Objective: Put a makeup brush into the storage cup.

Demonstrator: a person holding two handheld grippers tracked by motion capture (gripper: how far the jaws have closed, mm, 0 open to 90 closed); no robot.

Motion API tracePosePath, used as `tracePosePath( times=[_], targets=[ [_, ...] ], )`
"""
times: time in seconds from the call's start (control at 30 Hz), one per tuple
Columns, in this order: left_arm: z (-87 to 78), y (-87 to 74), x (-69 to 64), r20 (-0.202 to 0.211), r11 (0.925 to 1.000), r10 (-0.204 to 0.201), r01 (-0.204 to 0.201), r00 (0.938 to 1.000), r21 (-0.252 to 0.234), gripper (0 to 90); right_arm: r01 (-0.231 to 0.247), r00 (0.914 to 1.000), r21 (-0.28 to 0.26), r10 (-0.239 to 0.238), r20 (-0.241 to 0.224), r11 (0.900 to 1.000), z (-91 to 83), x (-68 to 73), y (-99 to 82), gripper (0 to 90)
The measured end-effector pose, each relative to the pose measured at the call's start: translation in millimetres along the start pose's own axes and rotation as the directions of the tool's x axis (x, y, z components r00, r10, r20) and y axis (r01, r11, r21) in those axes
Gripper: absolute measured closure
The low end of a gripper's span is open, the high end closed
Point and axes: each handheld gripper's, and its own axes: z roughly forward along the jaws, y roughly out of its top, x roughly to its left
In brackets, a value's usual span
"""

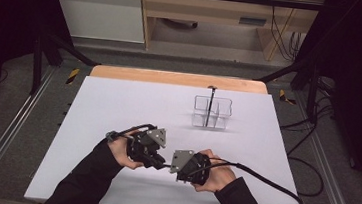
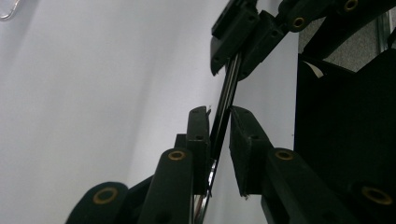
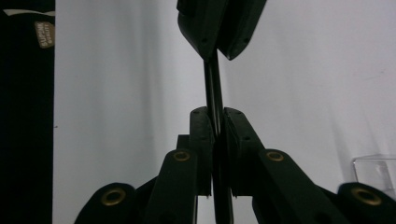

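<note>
Mid-handover: right claw (image 3: 215, 116) pinches a thin dark utensil (image 3: 212, 88); left claw (image 2: 219, 116), slightly spread, must let go before it goes to the clear holder (image 1: 211, 113)

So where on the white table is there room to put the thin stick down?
Bare white table lies left of the clear divided holder, and right of it to the edge. It is crowded low down, where the left gripper and right gripper both pinch the thin dark rod.
</note>
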Motion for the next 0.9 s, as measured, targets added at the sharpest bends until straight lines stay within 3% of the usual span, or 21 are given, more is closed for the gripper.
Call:
tracePosePath(
  times=[0.17, 0.47, 0.63, 0.8, 0.9],
  targets=[
    [0.3, -2.1, 1.0, 0.002, 0.9999, -0.003, 0.003, 1.0000, -0.015, 74.3, -0.021, 0.9996, -0.005, 0.021, -0.020, 0.9998, 0.3, -0.6, -0.7, 84.2],
    [-8.4, -11.1, 3.9, -0.084, 0.9961, -0.032, 0.025, 0.9959, -0.084, 48.3, -0.073, 0.9969, -0.008, 0.073, -0.028, 0.9973, 3.0, -6.2, -5.8, 84.2],
    [-13.6, -19.2, 7.0, -0.158, 0.9911, -0.057, 0.037, 0.9858, -0.128, 35.3, -0.118, 0.9928, -0.007, 0.118, -0.021, 0.9930, 3.4, -11.4, -14.7, 84.2],
    [-17.7, -28.4, 9.3, -0.198, 0.9843, -0.104, 0.072, 0.9747, -0.161, 30.3, -0.165, 0.9863, -0.022, 0.165, -0.012, 0.9861, 0.5, -15.4, -23.2, 84.1],
    [-19.0, -34.5, 9.7, -0.226, 0.9796, -0.133, 0.093, 0.9650, -0.178, 27.8, -0.187, 0.9824, -0.034, 0.187, -0.008, 0.9818, -1.5, -16.8, -27.8, 84.1]
  ],
)
